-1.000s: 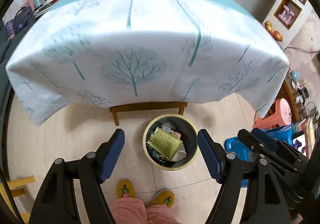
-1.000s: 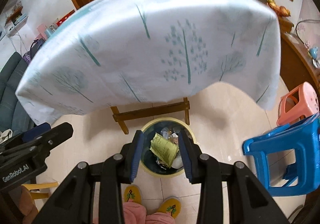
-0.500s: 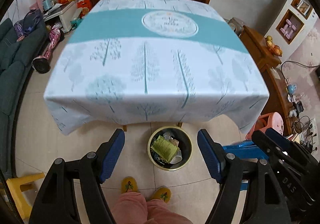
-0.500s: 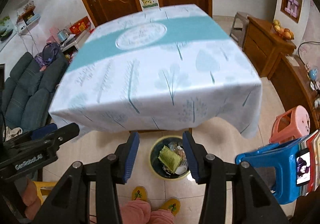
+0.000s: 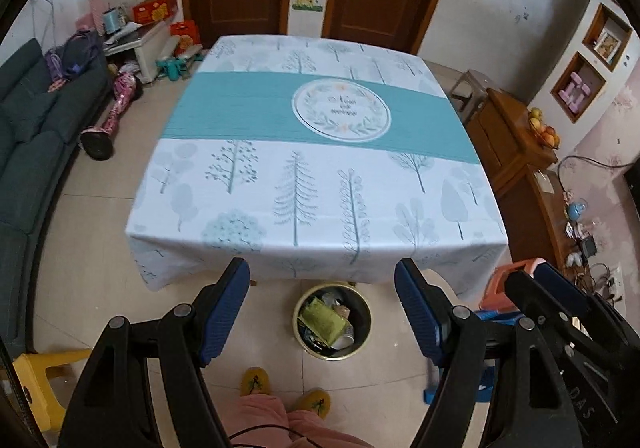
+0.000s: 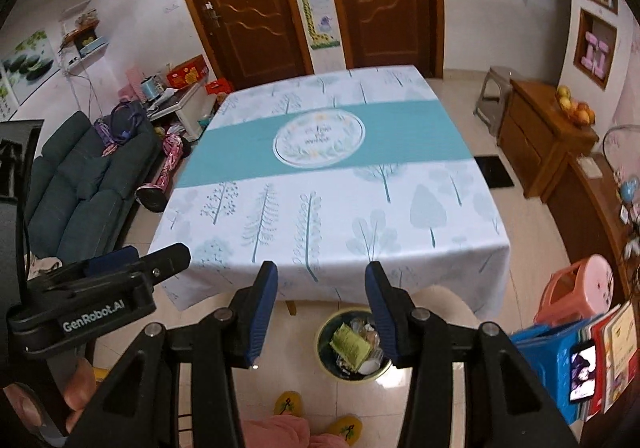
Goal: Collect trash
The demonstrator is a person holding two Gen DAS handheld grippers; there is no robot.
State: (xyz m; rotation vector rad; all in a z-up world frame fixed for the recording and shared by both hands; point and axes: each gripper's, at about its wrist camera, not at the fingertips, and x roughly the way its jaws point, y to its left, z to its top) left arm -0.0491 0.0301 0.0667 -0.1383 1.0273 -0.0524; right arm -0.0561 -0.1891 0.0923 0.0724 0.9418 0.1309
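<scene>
A yellow-rimmed trash bin (image 5: pixel 297 322) (image 6: pixel 320 340) stands on the floor tiles just in front of the table's near edge. Inside lie a green packet (image 5: pixel 322 322) (image 6: pixel 350 342), a white cup (image 5: pixel 345 340) and other wrappers. My left gripper (image 5: pixel 320 268) hangs high above the bin, open wide, with nothing between its blue pads. Beside it my right gripper (image 6: pixel 321 268) is also open and empty, its jaws narrower. The table (image 5: pixel 312 184) carries a white and teal tree-print cloth with nothing lying on it.
A dark sofa (image 5: pixel 28 152) runs along the left. A wooden sideboard (image 5: pixel 516 152) with fruit stands at the right, with pink and blue stools (image 6: pixel 552 360) near it. A yellow stool (image 5: pixel 36 372) is at lower left. A person's yellow slippers (image 5: pixel 256 386) are below the bin.
Both grippers have risen from below table height to above the table top, so the bin looks smaller and farther. The right gripper's jaws have widened; the left's are unchanged.
</scene>
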